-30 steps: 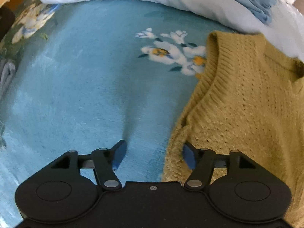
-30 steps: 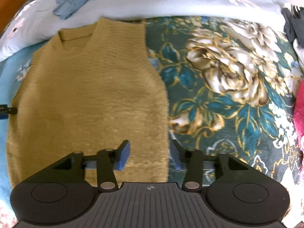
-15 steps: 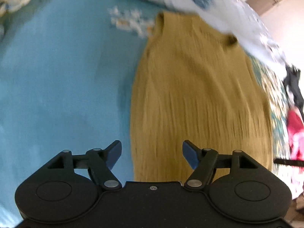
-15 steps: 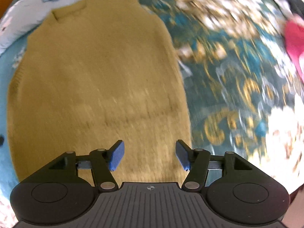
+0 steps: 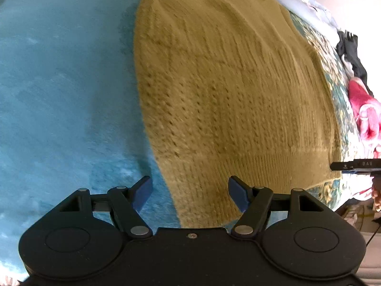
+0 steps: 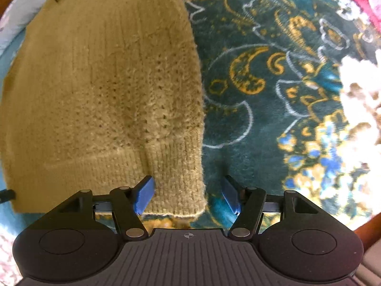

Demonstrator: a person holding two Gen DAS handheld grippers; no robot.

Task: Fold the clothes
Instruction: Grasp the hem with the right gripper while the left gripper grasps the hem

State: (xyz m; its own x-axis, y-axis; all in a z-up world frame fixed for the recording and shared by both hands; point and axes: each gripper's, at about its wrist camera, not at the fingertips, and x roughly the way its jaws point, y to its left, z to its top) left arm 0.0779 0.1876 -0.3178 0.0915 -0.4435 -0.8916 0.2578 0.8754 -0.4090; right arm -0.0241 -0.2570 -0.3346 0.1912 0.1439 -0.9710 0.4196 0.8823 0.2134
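A mustard-yellow knitted vest lies flat on the bed, collar at the far end, ribbed hem nearest me. It also shows in the right wrist view. My left gripper is open and empty, its jaws straddling the vest's bottom left hem corner. My right gripper is open and empty, its jaws straddling the bottom right hem corner. The right gripper's tip shows at the right edge of the left wrist view.
The bed has a plain light-blue blanket on the left and a dark teal floral blanket on the right. A red and pink garment and a black item lie at the far right. A white pillow lies beyond the collar.
Both grippers have pulled back from the vest's middle sides down to its hem corners. Both stayed open.
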